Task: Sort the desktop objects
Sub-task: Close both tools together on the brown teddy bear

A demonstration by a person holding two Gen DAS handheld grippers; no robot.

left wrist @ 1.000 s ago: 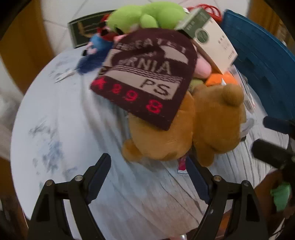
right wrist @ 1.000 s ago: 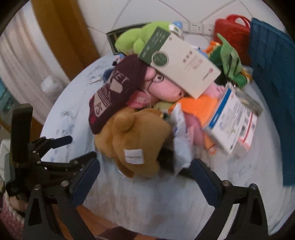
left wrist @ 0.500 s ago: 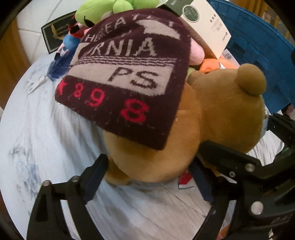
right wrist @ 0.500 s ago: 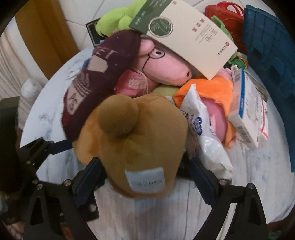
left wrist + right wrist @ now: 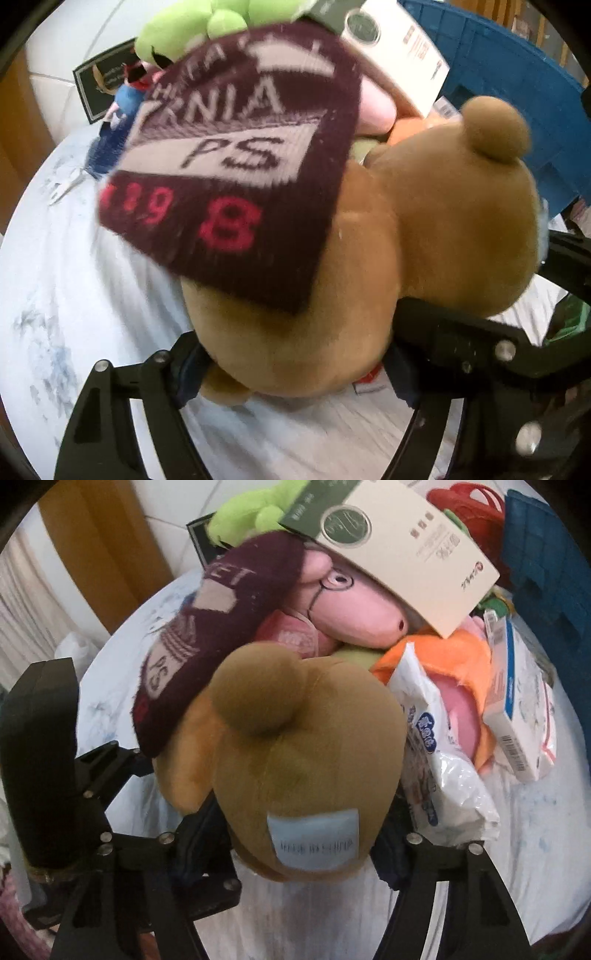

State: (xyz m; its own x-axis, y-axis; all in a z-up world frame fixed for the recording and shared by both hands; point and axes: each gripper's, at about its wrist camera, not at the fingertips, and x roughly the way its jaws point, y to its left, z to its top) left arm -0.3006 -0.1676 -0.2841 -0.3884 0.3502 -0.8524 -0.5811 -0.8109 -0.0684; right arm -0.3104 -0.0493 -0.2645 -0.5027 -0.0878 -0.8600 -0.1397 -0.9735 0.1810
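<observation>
A brown plush bear (image 5: 424, 240) lies at the front of a pile on the white cloth table (image 5: 74, 277). A maroon knit hat (image 5: 240, 177) drapes over its body. My left gripper (image 5: 291, 369) has its jaws around the bear's body, the fingers pressing the plush. My right gripper (image 5: 306, 834) has its jaws around the bear's head (image 5: 306, 757), by the white label (image 5: 314, 838). A pink pig plush (image 5: 354, 609) and a cream box (image 5: 399, 550) lie behind.
A blue crate (image 5: 546, 572) stands at the right with a red basket (image 5: 465, 502) behind. A tissue pack (image 5: 439, 760), an orange plush (image 5: 454, 664), a white carton (image 5: 517, 701) and a green plush (image 5: 192, 33) fill the pile. A blue toy (image 5: 122, 110) lies at far left.
Both grippers have moved in on the bear and narrowed their jaws around it. The left now grips the body, the right the head.
</observation>
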